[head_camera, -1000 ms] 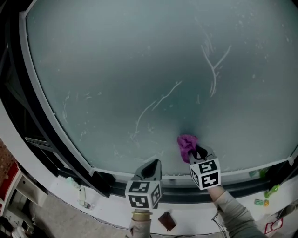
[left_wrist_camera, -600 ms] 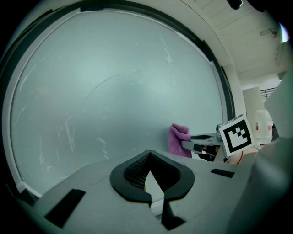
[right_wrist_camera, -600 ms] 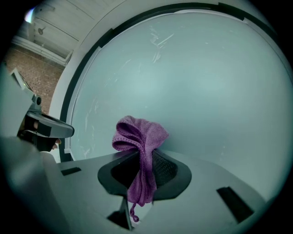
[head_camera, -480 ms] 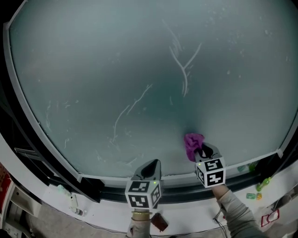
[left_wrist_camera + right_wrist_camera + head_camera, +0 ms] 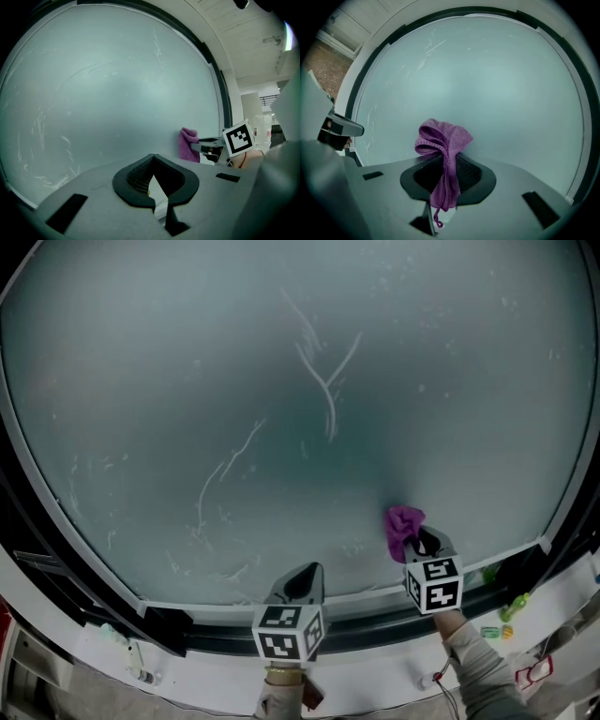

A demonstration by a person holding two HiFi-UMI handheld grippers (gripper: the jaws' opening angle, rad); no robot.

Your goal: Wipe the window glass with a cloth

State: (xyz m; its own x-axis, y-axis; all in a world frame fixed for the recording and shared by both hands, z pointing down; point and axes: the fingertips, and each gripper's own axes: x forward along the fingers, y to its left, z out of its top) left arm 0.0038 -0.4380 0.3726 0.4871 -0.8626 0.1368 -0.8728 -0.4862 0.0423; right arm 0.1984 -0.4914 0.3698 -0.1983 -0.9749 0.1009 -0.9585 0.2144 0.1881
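The window glass (image 5: 281,381) fills the head view, frosted, with thin white streaks (image 5: 323,381) across its middle. My right gripper (image 5: 419,545) is shut on a bunched purple cloth (image 5: 403,526), which is pressed against the lower right of the pane. In the right gripper view the cloth (image 5: 443,140) sticks out past the jaws (image 5: 449,157) and touches the glass (image 5: 487,84). My left gripper (image 5: 302,582) is near the bottom edge of the pane, jaws together with nothing in them. In the left gripper view (image 5: 152,158), the cloth (image 5: 188,144) shows to its right.
A black window frame (image 5: 375,620) runs under the glass, with a white sill (image 5: 216,676) below it. Small green items (image 5: 492,632) lie on the sill at the right, and a small white bottle (image 5: 131,671) at the left. A sleeve (image 5: 473,662) shows behind the right gripper.
The right gripper has slid the cloth rightward along the lower glass, away from the streaks. The view has shifted with it. The left gripper keeps its place.
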